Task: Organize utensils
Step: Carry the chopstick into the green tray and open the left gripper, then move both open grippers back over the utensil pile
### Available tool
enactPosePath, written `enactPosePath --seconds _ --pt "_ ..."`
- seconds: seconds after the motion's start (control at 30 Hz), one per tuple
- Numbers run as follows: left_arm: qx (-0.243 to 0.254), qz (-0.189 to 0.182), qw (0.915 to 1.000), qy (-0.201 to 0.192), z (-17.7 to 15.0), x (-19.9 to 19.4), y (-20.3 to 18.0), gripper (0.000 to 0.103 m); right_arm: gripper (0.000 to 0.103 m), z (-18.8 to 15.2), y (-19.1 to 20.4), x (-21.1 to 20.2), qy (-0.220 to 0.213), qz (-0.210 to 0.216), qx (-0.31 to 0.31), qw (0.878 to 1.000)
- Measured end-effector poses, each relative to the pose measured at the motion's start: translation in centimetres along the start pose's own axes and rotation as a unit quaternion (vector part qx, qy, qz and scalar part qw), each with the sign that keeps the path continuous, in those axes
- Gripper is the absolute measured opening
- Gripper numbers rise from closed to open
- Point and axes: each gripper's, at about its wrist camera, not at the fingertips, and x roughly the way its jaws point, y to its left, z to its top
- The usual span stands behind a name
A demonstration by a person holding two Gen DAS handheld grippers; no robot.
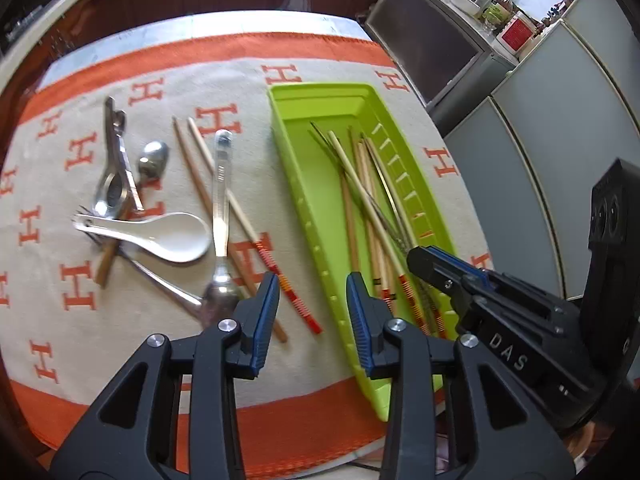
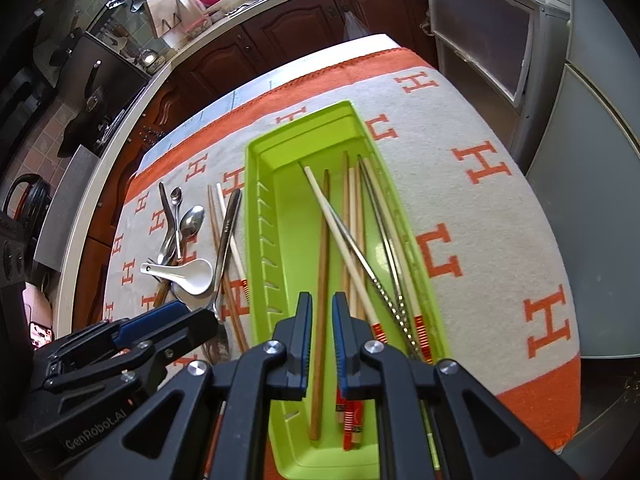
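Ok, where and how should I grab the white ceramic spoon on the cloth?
Take the white ceramic spoon by its narrow handle, coming from above with the jaws across it. The bowl is too broad, and the handle end rests on other cutlery, so it is probably slightly raised.

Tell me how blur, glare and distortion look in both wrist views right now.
Left wrist view: slight motion blur on the white ceramic spoon; the lime-green plastic tray stays readable. Right wrist view: sharper, glare on the steel chopsticks. Both: fisheye bends the table edges.
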Motion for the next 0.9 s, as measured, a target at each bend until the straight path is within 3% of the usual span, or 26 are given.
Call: enactPosePath --seconds 0.43,0.9 --pt "0.001 0.101 0.9932 -0.058 -1.8 -3.1 5.7 0.032 0.010 -0.4 3.1 0.5 0.009 0.005 -0.030 1.000" --pt "-0.032 0.129 0.9894 -0.058 -3.2 -2.9 9.8 0.032 0.010 -0.9 6.4 1.2 0.023 0.005 -0.066 0.998"
